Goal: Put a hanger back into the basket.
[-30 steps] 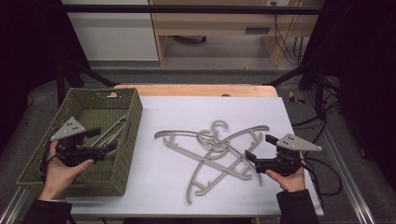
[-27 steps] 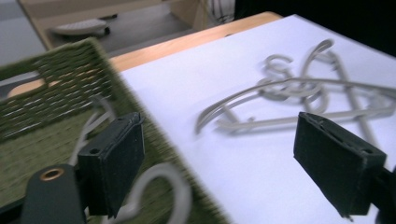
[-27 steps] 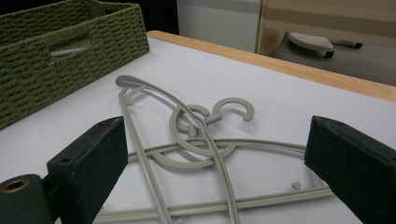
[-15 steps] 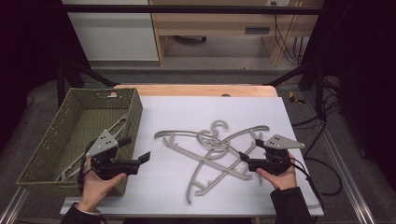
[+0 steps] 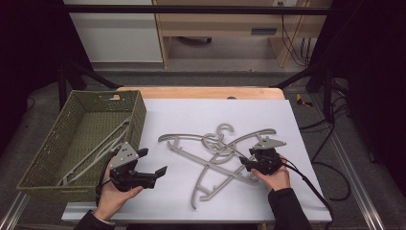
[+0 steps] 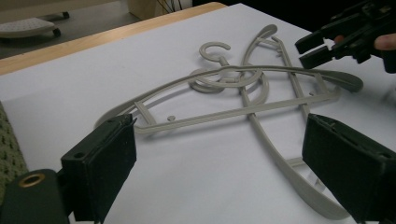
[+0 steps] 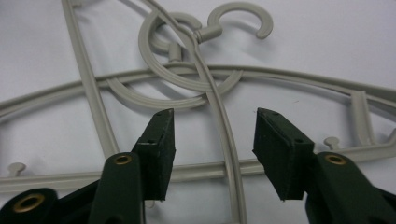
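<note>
Since the earlier frames the left gripper [image 5: 152,163] had left the green woven basket [image 5: 139,115] and come out over the white table top [image 5: 191,115], between the basket and the grey plastic hangers [image 5: 218,158]. Its jaws had just been opening; they stood wide apart with nothing between them, aimed at the hangers from the near left. The right gripper [image 7: 212,140] had dropped onto the hangers at their right side. Its jaws had just been closing; a thin hanger arm [image 7: 224,140] ran between the two pads, a gap visible on either side, not yet pinched. Two hangers lay crossed mid-table, hooks overlapping. Another hanger [image 5: 95,151] lay inside the basket.
</note>
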The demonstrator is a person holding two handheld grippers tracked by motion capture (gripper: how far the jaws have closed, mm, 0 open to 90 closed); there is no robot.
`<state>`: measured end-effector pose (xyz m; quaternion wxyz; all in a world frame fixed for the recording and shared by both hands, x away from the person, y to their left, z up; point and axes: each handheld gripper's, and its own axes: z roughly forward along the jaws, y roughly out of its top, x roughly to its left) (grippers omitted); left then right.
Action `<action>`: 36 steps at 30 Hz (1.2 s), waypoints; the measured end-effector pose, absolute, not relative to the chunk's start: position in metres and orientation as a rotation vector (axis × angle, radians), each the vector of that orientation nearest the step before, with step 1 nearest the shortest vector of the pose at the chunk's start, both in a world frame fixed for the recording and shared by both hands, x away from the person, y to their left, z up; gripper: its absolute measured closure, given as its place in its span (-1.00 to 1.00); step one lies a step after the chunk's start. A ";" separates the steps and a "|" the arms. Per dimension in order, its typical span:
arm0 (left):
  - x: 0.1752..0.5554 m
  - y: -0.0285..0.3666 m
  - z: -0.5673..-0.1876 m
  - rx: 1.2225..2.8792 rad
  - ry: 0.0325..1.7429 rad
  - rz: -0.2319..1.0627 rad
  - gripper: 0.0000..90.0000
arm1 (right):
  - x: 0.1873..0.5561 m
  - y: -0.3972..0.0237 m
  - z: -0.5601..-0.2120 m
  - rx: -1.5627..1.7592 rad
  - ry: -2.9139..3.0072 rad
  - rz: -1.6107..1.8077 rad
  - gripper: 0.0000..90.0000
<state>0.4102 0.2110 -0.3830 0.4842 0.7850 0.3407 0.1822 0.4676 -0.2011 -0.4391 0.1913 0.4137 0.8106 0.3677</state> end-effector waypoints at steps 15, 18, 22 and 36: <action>0.409 0.206 -0.386 1.937 0.822 0.446 -0.79 | 0.484 -0.203 -0.461 1.216 2.367 0.890 0.68; 0.409 0.205 -0.386 1.941 0.821 0.441 -0.79 | 0.485 -0.207 -0.463 1.244 2.373 0.896 0.78; 0.409 0.205 -0.386 1.943 0.822 0.441 -0.79 | 0.485 -0.208 -0.462 1.242 2.378 0.895 0.80; 0.407 0.203 -0.386 1.943 0.826 0.439 -0.78 | 0.461 -0.201 -0.456 1.379 2.370 0.902 0.83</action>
